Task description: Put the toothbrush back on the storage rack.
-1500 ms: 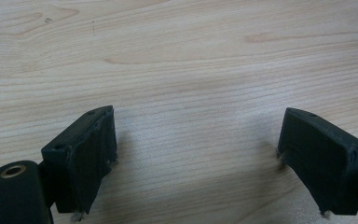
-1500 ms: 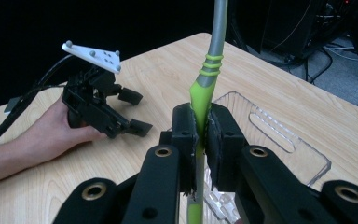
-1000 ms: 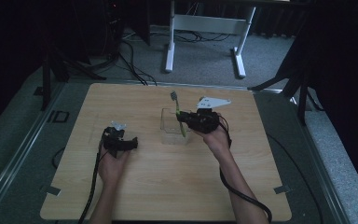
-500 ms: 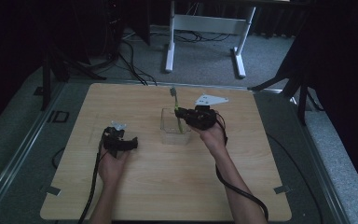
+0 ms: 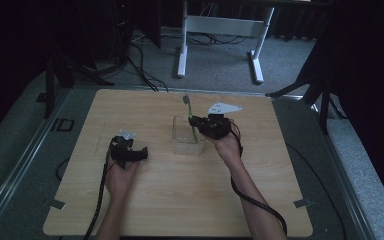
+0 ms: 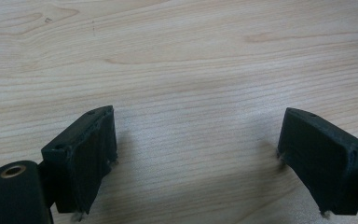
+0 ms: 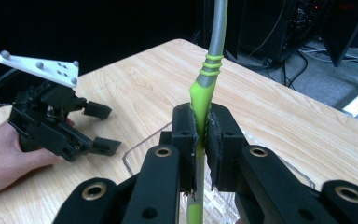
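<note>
A green and grey toothbrush [image 5: 191,117] [image 7: 204,88] stands nearly upright, head up, with its lower end inside a clear plastic box [image 5: 185,137] at the table's middle. My right gripper [image 5: 198,123] [image 7: 201,128] is shut on the green handle, level with the box's right side. My left gripper [image 5: 141,154] [image 6: 196,158] rests on the wood to the left of the box, jaws open and wide apart with bare table between them. In the right gripper view the left gripper [image 7: 103,128] lies in a hand at the far left.
The light wooden table [image 5: 150,200] sits on a grey floor mat. Black cables trail from both grippers toward the near edge. A white desk frame [image 5: 220,30] and dark cables stand on the floor beyond the table's far edge.
The right gripper with the toothbrush has shifted slightly; the brush stays upright in the box. The left gripper has stayed put.
</note>
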Available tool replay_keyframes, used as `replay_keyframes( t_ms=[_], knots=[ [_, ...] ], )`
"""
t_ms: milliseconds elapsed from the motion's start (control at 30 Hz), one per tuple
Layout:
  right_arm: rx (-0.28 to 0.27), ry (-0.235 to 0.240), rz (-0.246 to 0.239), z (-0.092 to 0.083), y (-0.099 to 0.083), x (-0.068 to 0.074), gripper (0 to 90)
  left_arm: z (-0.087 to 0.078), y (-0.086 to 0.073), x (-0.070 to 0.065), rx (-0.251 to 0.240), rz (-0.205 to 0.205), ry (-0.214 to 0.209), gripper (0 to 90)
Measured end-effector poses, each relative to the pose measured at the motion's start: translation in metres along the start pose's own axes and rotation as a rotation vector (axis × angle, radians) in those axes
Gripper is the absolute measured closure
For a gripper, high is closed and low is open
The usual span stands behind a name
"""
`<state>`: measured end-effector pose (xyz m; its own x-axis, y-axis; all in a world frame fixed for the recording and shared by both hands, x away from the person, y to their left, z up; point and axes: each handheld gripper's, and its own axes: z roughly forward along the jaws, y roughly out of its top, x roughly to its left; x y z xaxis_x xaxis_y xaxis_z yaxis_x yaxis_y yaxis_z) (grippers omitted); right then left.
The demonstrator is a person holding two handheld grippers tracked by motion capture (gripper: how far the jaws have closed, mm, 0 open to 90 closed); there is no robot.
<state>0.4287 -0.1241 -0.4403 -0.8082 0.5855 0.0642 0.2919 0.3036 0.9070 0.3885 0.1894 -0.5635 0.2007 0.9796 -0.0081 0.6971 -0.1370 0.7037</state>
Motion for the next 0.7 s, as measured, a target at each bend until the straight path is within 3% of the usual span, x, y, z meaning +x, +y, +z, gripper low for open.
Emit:
replay_keyframes(
  t_ms=[700],
  knots=[
    [0.054, -0.032, -0.025, 0.01, -0.011, -0.001, 82.4, 0.0, 0.0, 0.0, 0.002, 0.0, -0.001, 12.0]
  ],
)
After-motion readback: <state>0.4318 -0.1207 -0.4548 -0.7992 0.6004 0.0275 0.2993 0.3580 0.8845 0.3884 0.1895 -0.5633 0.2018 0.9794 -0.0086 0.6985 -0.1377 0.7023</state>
